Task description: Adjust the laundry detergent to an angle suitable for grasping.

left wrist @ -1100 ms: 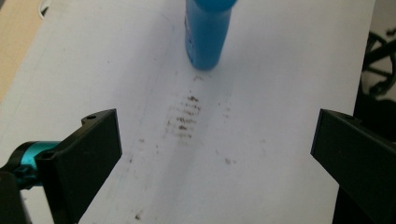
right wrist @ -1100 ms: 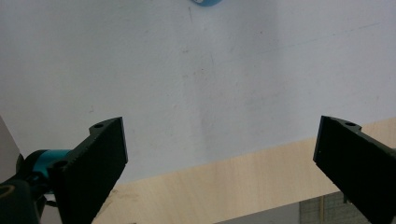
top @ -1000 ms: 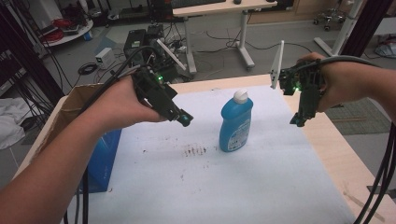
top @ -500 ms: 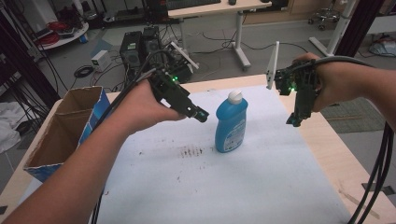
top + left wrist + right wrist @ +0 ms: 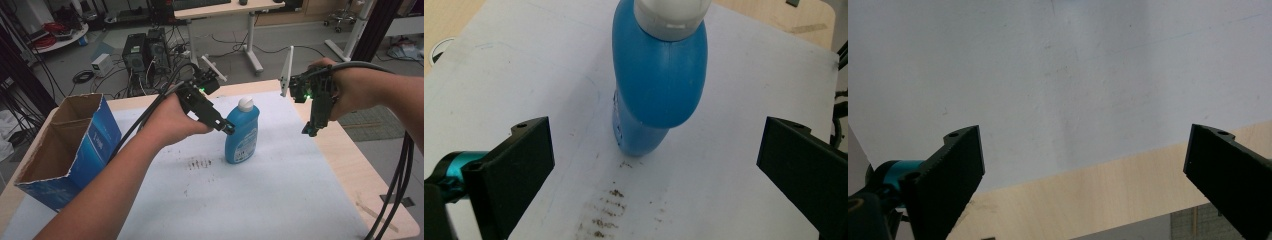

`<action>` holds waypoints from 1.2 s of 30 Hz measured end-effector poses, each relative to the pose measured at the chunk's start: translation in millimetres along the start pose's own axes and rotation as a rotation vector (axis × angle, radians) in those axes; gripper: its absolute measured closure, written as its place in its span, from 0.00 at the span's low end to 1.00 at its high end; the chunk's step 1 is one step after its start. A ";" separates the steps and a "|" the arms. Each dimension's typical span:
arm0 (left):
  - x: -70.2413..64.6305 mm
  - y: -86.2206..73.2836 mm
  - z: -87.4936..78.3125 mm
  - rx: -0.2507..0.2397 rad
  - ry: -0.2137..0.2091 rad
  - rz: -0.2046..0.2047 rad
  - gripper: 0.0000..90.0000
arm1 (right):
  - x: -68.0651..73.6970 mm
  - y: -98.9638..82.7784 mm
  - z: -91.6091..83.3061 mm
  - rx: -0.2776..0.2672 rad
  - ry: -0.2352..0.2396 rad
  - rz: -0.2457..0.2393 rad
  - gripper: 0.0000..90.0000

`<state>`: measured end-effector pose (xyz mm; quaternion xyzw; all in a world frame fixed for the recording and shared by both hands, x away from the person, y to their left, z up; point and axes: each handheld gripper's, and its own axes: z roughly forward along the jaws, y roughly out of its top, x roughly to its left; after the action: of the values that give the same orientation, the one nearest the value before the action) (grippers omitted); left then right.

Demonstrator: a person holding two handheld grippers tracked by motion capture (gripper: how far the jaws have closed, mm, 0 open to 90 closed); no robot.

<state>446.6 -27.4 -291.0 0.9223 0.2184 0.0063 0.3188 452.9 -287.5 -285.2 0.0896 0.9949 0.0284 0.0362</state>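
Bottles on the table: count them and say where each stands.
1. The blue bottle with a grey cap stands upright on the white sheet near the table's middle, just ahead of the left hand-held gripper. The cardboard box could hide more inside.

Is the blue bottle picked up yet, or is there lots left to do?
Not yet. The blue bottle stands upright on the white mat. The left gripper has reached it, jaws wide open on either side, so closing and lifting remain. The right gripper hangs open, holding nothing. The cardboard box looks empty.
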 end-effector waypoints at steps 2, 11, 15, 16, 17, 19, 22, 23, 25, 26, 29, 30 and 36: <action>-0.6 1.8 4.0 -0.009 0.004 0.009 0.02 | -0.3 -0.7 0.4 -0.002 0.001 0.002 0.02; -2.8 12.6 23.3 -0.055 0.009 0.009 0.02 | -1.6 0.8 0.4 -0.010 0.001 0.000 0.02; -3.6 16.2 32.0 -0.058 0.009 0.008 0.02 | -1.7 0.6 1.0 -0.006 0.001 -0.001 0.02; -3.7 16.8 34.1 -0.058 0.008 0.004 0.02 | -1.4 0.5 1.4 -0.006 0.002 0.003 0.02; -3.8 17.4 36.1 -0.056 0.004 0.002 0.02 | -1.4 0.6 1.4 -0.001 0.001 0.003 0.02; -4.4 18.4 39.6 -0.054 0.011 0.004 0.02 | -1.0 0.3 1.4 0.000 0.003 0.007 0.02; -4.7 19.3 43.6 -0.051 0.009 0.005 0.02 | -0.9 0.6 0.9 0.002 0.002 0.007 0.02; -4.9 19.3 45.1 -0.048 0.010 0.008 0.02 | -0.7 0.6 1.0 0.001 0.002 0.007 0.02; -4.9 19.4 48.6 -0.040 0.020 0.009 0.02 | -0.1 0.9 1.0 0.004 0.001 0.009 0.02; -4.9 19.6 50.5 -0.039 0.024 0.007 0.02 | -0.1 1.0 1.1 0.003 0.001 0.004 0.02; -6.3 21.0 54.9 -0.034 0.028 0.015 0.02 | 1.1 2.1 -0.1 0.000 0.003 0.000 0.02; -6.8 21.3 56.3 -0.036 0.033 0.014 0.02 | 1.5 2.3 -0.3 0.002 0.001 0.001 0.03; -7.1 22.4 62.2 -0.040 0.052 0.001 0.02 | 1.7 2.7 0.7 0.003 0.000 0.002 0.02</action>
<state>458.5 -82.4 -326.4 0.9154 0.2262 0.0347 0.3312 451.8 -284.5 -285.9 0.0908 0.9948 0.0269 0.0362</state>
